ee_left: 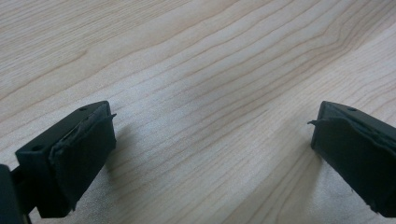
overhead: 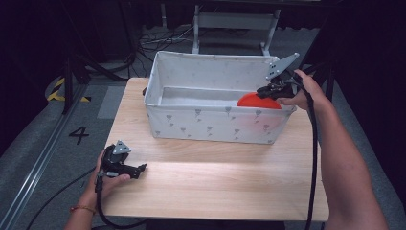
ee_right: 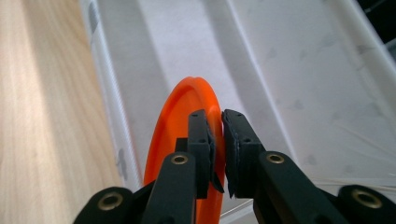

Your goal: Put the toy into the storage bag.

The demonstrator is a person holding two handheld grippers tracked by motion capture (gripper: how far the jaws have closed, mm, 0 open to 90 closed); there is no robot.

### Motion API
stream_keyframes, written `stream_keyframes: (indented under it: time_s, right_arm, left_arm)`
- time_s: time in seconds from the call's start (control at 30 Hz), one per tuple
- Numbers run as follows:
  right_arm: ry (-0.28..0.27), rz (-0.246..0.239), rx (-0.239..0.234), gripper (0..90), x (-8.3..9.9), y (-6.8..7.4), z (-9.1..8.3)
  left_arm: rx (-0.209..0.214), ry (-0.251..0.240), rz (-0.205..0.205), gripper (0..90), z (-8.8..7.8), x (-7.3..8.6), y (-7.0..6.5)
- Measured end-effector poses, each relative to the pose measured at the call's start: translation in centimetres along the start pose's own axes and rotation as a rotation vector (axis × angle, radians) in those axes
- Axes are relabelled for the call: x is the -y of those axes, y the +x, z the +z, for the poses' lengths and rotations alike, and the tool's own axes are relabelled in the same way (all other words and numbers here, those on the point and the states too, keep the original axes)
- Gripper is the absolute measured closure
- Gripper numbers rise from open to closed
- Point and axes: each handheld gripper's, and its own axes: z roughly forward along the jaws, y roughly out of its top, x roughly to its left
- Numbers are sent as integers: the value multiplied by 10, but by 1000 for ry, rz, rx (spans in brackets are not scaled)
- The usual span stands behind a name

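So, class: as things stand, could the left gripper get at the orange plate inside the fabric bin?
Probably not directly. The orange plate sits behind the fabric bin wall, clamped in the right gripper, while the left gripper rests open on the table.

Your pale wooden table (overhead: pixel 215 177) stands on grey carpet (overhead: pixel 43 139). At twelve o'clock, a white frame (overhead: pixel 234 24); cables (overhead: pixel 153 40) at eleven.

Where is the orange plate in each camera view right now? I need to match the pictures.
High view: the orange plate sits at the right end of the white fabric bin, under the right claw.
Left gripper view: bare wooden table ahead of the open jaws.
Right gripper view: plate centre, on edge, rim pinched in the claw.
Shared landmark: the wooden tabletop.
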Motion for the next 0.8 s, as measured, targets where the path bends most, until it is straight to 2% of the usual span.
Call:
stream_keyframes:
  time_s: [0.03,0.27,0.47,0.6,0.63,0.73,0.8]
  right_arm:
    - [31,-11,-16,820,1,-1,4]
    - [92,-19,-59,817,0,0,12]
    - [231,-37,-119,825,-5,4,27]
    - [203,-35,-135,849,-5,5,26]
    - [191,-28,-116,830,-5,4,24]
    - [191,-19,-119,822,-4,4,22]
    - [170,-15,-108,796,-3,4,20]
  left_arm:
    - [0,0,1,2,0,0,0]
    - [1,0,1,2,0,0,0]
    - [0,-1,3,2,0,0,0]
    - [1,0,1,2,0,0,0]
    - [1,-1,3,2,0,0,0]
    - [0,-1,3,2,0,0,0]
    - [2,0,1,2,0,0,0]
